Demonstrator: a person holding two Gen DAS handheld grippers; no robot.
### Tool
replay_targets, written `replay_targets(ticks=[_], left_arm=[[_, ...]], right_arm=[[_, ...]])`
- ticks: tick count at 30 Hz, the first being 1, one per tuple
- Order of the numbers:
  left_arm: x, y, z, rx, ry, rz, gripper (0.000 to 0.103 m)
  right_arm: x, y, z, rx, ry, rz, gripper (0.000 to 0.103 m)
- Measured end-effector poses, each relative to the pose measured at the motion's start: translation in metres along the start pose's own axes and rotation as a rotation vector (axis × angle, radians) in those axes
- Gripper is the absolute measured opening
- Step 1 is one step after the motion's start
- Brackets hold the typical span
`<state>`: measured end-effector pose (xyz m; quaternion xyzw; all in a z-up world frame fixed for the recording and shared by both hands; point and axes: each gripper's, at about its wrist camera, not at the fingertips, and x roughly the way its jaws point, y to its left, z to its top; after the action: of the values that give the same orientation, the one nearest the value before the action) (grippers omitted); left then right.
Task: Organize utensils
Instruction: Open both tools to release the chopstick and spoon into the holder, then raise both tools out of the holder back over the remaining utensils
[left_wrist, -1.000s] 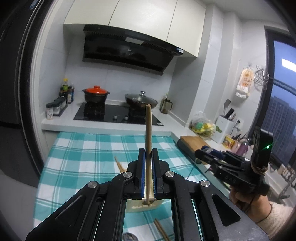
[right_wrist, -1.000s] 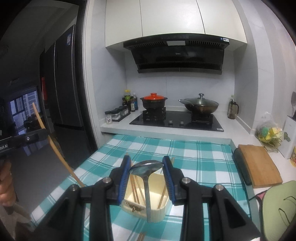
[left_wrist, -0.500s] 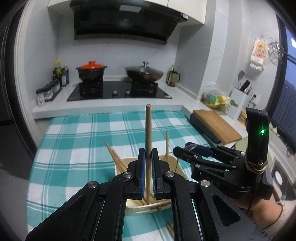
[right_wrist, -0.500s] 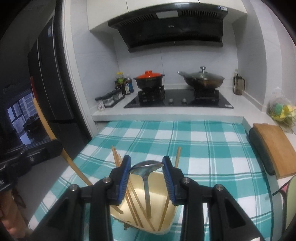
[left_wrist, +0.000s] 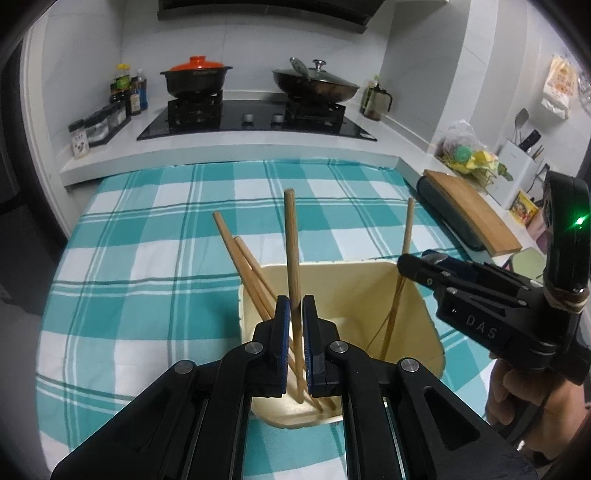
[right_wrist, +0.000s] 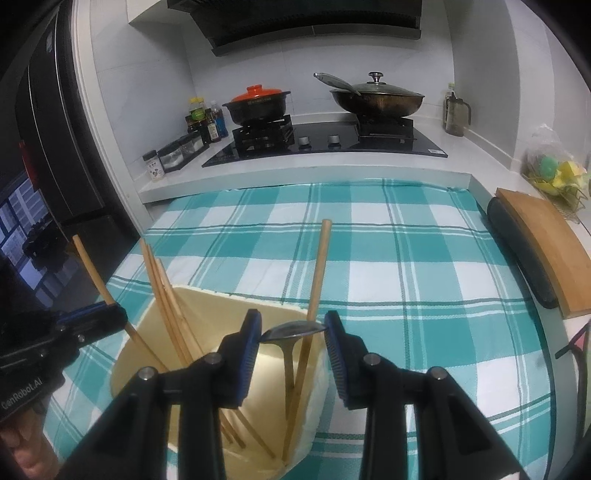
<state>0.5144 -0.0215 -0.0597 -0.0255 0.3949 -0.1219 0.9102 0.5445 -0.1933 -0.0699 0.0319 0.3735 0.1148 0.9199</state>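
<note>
A cream utensil holder (left_wrist: 343, 295) stands on the teal checked cloth, with several wooden chopsticks (left_wrist: 243, 266) leaning in it. My left gripper (left_wrist: 294, 332) is shut on one upright wooden chopstick (left_wrist: 290, 236), its lower end down inside the holder. My right gripper (right_wrist: 291, 332) is shut on the bowl of a metal spoon (right_wrist: 291, 329), whose handle hangs down into the holder (right_wrist: 207, 306). The right gripper also shows at the right of the left wrist view (left_wrist: 424, 266), over the holder's right rim.
The cloth (right_wrist: 406, 258) covers the table. A wooden board on a dark roll (right_wrist: 543, 251) lies at its right edge. Behind are the counter, a hob with an orange-lidded pot (right_wrist: 258, 103) and a wok (right_wrist: 376, 98), and jars and bottles (right_wrist: 184, 144).
Both grippers have come down toward the holder. The chopstick's lower end and the spoon's handle now reach deep inside it. Both grips are unchanged.
</note>
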Motion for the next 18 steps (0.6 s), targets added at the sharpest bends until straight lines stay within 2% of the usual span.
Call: replay_targets(ticks=[1, 3, 4, 5, 9, 11, 12, 15, 18], left_arm=[[0.001, 0.001, -0.002, -0.004, 0.006, 0.006, 0.010], [-0.001, 0.005, -0.005, -0.017, 0.012, 0.010, 0.026], [-0.005, 0.007, -0.006, -0.024, 0.011, 0.014, 0.037], [-0.012, 0.010, -0.008, -0.031, 0.004, 0.017, 0.042], [-0.057, 0.021, -0.024, -0.018, -0.012, 0.013, 0.047], [-0.089, 0.027, -0.042, 0.009, -0.023, 0.020, 0.060], [-0.104, 0.029, -0.052, 0.024, -0.029, 0.027, 0.062], [-0.147, 0.039, -0.098, 0.050, -0.041, 0.052, 0.071], [-0.170, 0.047, -0.150, 0.017, -0.028, 0.054, 0.075]], right_arm=[[0.001, -0.002, 0.001, 0.014, 0.000, -0.005, 0.036], [0.001, -0.006, 0.003, 0.038, -0.003, -0.023, 0.037], [0.000, -0.008, 0.003, 0.048, -0.004, -0.024, 0.039], [-0.002, -0.010, 0.004, 0.055, -0.004, -0.024, 0.041], [-0.035, -0.015, 0.006, 0.062, -0.049, -0.031, 0.044], [-0.061, -0.016, 0.005, 0.045, -0.076, -0.024, 0.044], [-0.081, -0.016, 0.001, 0.031, -0.093, -0.018, 0.044], [-0.130, -0.019, -0.017, -0.027, -0.115, 0.003, 0.044], [-0.172, -0.021, -0.053, -0.109, -0.127, -0.018, 0.044]])
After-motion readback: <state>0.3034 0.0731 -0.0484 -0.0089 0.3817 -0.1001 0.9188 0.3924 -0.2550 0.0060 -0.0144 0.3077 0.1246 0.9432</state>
